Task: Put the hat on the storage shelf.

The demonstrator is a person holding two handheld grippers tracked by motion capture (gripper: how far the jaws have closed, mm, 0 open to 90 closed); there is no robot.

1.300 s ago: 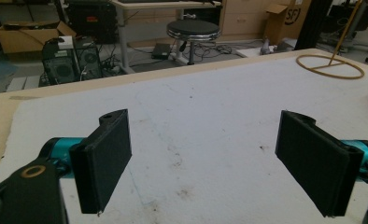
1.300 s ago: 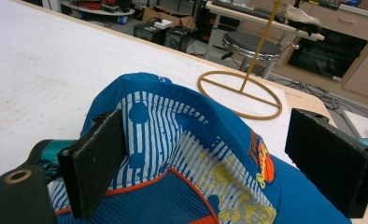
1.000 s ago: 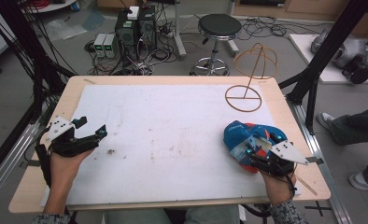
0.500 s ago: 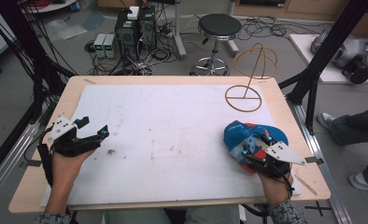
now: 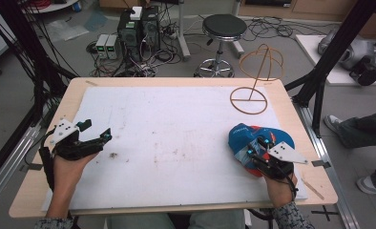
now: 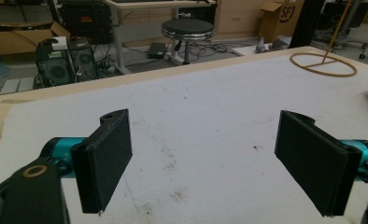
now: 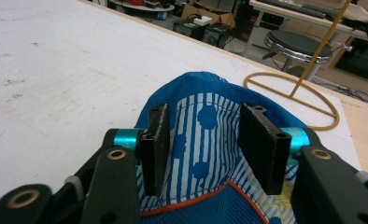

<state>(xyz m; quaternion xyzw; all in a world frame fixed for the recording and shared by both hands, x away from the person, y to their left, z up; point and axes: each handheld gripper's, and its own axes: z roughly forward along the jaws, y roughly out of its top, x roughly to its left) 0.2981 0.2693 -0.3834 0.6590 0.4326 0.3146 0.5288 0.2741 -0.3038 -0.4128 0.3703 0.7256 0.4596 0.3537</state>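
You had the right hand-held gripper (image 5: 254,151) part-open, straddling the blue-and-orange fabric cap (image 5: 243,137) for a pinch toward the gold wire stand (image 5: 253,86); left hand-held gripper (image 5: 96,132) sat wide, idle on the counter (image 5: 176,124).

We count one table (image 5: 38,188), covered by one white mat (image 5: 176,129). On the mat we count one blue cap (image 5: 245,138) and one wire stand (image 5: 255,81). We count two grippers: one left gripper (image 5: 96,133) and one right gripper (image 5: 255,149), each with two black jaws. On the floor beyond the table we count one round stool (image 5: 223,28) and two black computer towers (image 5: 138,26).
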